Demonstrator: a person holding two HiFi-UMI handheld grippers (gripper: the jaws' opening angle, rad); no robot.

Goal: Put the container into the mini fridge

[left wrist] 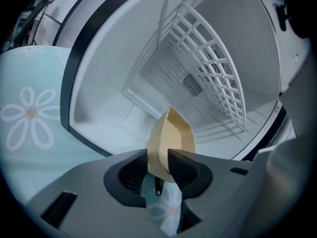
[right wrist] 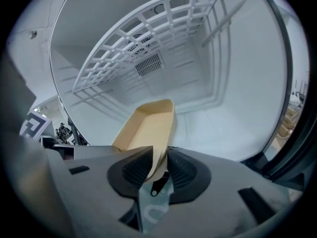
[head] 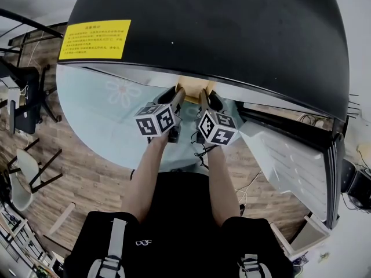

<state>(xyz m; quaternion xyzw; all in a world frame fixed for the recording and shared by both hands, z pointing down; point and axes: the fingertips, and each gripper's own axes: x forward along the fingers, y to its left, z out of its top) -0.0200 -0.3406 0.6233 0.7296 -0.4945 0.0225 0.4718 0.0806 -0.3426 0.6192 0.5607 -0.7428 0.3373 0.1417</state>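
Reaching into the open mini fridge (head: pixel 232 33), the container (right wrist: pixel 148 125) sat just inside the mouth, over the white floor and clear of the wire shelf (right wrist: pixel 148 48). Contact with the floor could not be confirmed.

The right gripper (right wrist: pixel 160 150) was closed on the thin wall at the near end, one pad inside the tray and one outside. The left gripper (left wrist: pixel 157 152) stood with its jaws well apart astride the same end. The wall lay between them, but the pads did not appear to clamp it.

Assessment: an empty, shallow, tan tray, judged light and thin-walled. It looked fairly stiff along the rim but liable to flex or twist if carried by one corner. The surface was smooth, so a slack pinch could slip. The best hold was judged to be the near end wall, pads either side, close to a corner.

The long axis ran away from the grippers toward the vent grille (right wrist: pixel 148 63) on the back wall, open side up, far end leading.
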